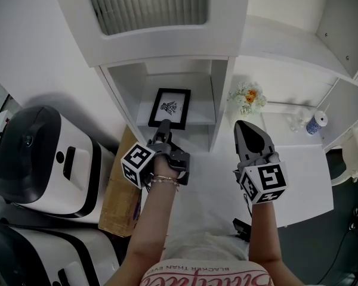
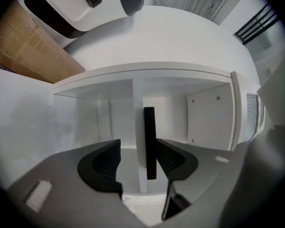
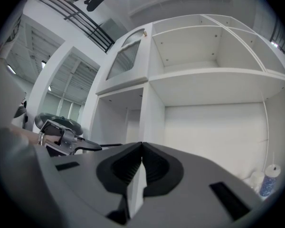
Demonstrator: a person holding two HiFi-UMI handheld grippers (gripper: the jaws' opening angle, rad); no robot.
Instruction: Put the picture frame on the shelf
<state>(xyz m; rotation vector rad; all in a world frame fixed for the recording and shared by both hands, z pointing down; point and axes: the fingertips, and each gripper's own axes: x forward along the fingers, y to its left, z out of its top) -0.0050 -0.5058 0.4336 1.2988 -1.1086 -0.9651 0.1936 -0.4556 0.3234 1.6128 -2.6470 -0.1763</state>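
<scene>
The black picture frame (image 1: 170,108), holding a small dark print on white, stands upright inside the lower cubby of the white shelf unit (image 1: 144,113). My left gripper (image 1: 164,127) reaches level into that cubby at the frame's near edge. In the left gripper view the frame (image 2: 149,141) shows edge-on between the jaws. The right pad (image 2: 173,158) lies close against it and the left pad (image 2: 104,161) stands well clear, so my left gripper (image 2: 138,145) is open. My right gripper (image 1: 242,126) hovers right of the cubby's side wall; in its own view my right gripper (image 3: 141,147) is shut on nothing.
A bunch of pale flowers (image 1: 248,97) sits on the white desk (image 1: 304,171), with a clear glass item (image 1: 295,121) and a blue-and-white cup (image 1: 315,123) further right. Large white-and-black machines (image 1: 42,154) and a cardboard box (image 1: 122,198) stand at the left.
</scene>
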